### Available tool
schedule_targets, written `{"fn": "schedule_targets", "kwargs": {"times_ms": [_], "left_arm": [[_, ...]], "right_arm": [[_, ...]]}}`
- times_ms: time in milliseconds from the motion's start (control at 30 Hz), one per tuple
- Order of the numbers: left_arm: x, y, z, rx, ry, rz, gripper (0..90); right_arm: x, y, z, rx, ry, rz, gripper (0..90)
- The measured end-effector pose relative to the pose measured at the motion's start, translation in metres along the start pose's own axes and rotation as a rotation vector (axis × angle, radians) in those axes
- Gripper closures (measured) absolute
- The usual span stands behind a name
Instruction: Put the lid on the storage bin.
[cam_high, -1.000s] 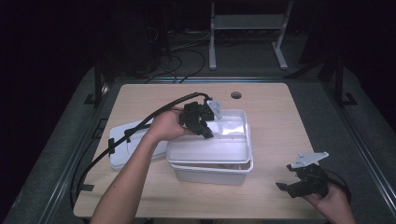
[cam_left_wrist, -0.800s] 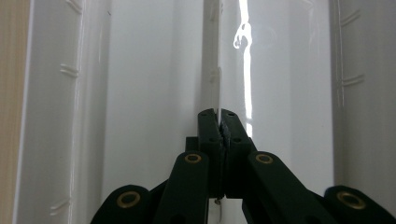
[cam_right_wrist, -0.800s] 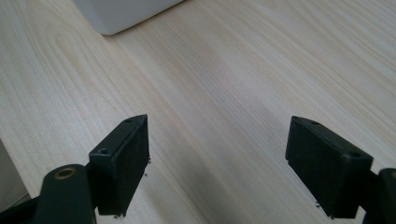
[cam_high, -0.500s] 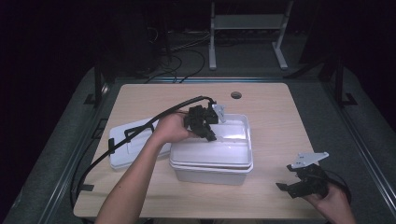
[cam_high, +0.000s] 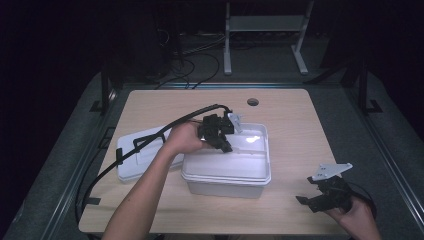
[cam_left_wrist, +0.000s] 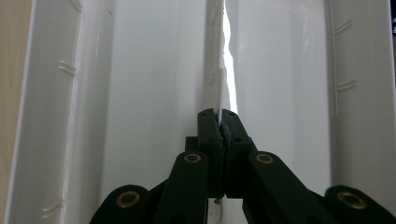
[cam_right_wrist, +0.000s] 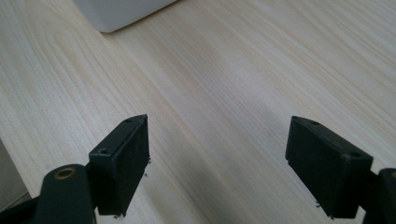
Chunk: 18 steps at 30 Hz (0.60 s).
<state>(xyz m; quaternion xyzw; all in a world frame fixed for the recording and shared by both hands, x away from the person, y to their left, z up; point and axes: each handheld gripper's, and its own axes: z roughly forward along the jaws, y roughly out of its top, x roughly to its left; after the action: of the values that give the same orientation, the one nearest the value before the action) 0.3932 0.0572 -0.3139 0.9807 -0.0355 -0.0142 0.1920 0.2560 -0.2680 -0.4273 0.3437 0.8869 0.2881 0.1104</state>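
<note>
Left tongs (cam_high: 226, 145) pinch the white bin's (cam_high: 227, 175) rim; right tongs (cam_high: 314, 195) rest spread. Next, likely drag it.

Black fingers (cam_right_wrist: 123, 163), brass rivets

Left tool (cam_high: 220, 136) shifted toward near-left, dragging white tub (cam_high: 227, 170) along table

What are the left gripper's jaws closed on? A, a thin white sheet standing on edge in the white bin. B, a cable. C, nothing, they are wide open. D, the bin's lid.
A: in the left gripper view the left gripper has its jaws pressed together on a thin white sheet that stands on edge inside the bin; the lid lies apart on the table.
</note>
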Motion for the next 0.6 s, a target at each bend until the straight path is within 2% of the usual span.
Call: {"fn": "schedule_targets", "kwargs": {"times_ms": [67,300,600], "left_arm": [[0.0007,-0.0003,0.0021,0.000,-0.009,-0.010,88.7],[0.0015,-0.0008,0.0051,0.013,-0.015,0.000,88.9],[0.0031,-0.0015,0.0090,0.013,-0.024,-0.012,88.1]], "right_arm": [[-0.0002,0.0000,0.0001,0.001,-0.001,-0.004,21.1],[-0.0001,-0.0003,0.0000,0.003,-0.001,0.000,21.1],[-0.0002,-0.0007,0.0000,0.002,-0.002,0.000,21.0]]}}
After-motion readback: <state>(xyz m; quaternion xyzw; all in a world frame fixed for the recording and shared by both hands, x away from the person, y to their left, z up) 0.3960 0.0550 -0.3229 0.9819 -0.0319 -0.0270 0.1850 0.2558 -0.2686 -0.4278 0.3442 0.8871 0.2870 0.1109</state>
